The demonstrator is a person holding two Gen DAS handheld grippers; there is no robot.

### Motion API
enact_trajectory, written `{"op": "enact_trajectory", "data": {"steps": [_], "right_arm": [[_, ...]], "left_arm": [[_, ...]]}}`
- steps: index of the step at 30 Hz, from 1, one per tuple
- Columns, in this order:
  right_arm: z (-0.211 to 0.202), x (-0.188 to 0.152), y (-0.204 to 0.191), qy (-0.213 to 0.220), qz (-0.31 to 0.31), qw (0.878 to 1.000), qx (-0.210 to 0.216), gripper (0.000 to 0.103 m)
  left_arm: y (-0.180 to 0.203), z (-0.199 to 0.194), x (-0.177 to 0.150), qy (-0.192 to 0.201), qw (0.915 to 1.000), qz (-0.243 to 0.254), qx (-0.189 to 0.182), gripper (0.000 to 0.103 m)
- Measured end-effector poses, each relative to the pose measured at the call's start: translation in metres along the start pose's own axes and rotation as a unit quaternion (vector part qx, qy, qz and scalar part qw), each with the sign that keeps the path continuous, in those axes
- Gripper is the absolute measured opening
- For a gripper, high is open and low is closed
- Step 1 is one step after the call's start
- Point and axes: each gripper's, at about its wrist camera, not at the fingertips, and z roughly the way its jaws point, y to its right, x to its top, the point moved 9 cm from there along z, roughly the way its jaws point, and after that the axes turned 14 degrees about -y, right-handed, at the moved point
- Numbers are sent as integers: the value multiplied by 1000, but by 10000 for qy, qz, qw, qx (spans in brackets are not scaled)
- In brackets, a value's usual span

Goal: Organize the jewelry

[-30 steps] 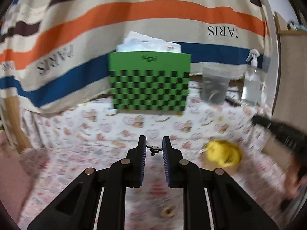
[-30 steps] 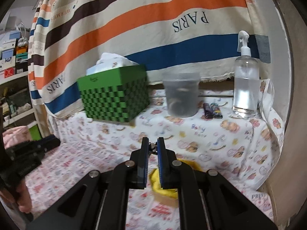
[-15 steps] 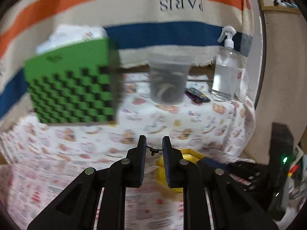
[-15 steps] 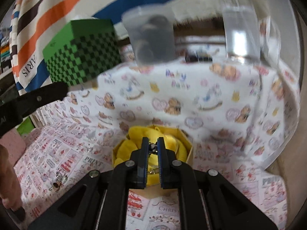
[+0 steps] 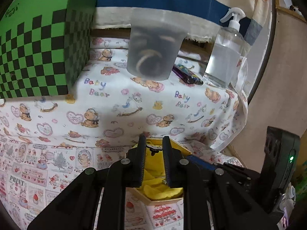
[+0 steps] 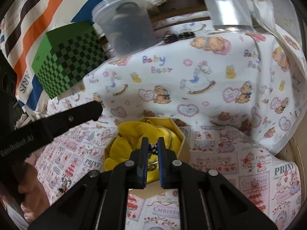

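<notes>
A bear-print cloth fills most of the right wrist view, with the green checkered box at upper left and a cloudy plastic tub at upper middle beside it. At lower center sits the hexagonal jewelry box, lined with yellow fabric. Above it the right gripper has its fingers drawn narrow on a small metal jewelry piece, while in the left wrist view the left gripper, also low at center over the box, pinches a small dark charm at its tips.
</notes>
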Motion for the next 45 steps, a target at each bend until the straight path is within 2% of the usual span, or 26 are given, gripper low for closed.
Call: {"op": "enact_trajectory", "data": {"steps": [6,8,11,13,16,18,19,20,23,28,32,36,39,43,45], "right_arm": [[-2,2,5,23,86,10000,45,11],[-4,3,4,65,74,10000,7,15],[-9,4,4,153,57,9999,-50,25],[-15,5,3,241,53,9997,-91,30],[-31,9,-2,497,-9,9987,-127,47],[-44,11,-9,711,-151,9970,-250,58],[-48,12,-12,773,-205,9963,-319,68],[-52,12,-16,851,-274,9950,-445,72],[-56,10,-27,931,-464,9930,-557,73],[-58,4,-41,971,-642,9912,-628,79],[-56,2,-48,1023,-735,9894,-729,81],[-48,-1,-47,906,-743,9900,-783,81],[-44,-3,-44,849,-703,9905,-821,81],[-43,-4,-44,778,-641,9910,-878,81],[-40,-5,-47,612,-607,9922,-901,81]], "left_arm": [[5,-2,0,29,9999,115,-69,17],[4,-5,1,69,9999,124,18,35],[-2,-17,1,153,9997,75,188,46],[-10,-30,-2,232,9982,139,530,54],[-26,-56,-7,439,9924,371,1086,58],[-42,-72,-11,467,9872,288,1495,63],[-52,-81,-14,523,9835,218,1720,63],[-57,-88,-16,623,9819,202,1778,63],[-73,-106,-26,772,9769,208,1980,64],[-96,-123,-44,889,9778,-77,1894,70],[-114,-124,-53,985,9738,-231,2039,73],[-130,-110,-62,692,9777,-416,1937,73],[-143,-106,-68,407,9732,-521,2202,73],[-153,-101,-77,-40,9732,-609,2218,72],[-154,-97,-85,-228,9718,-609,2265,67]]}}
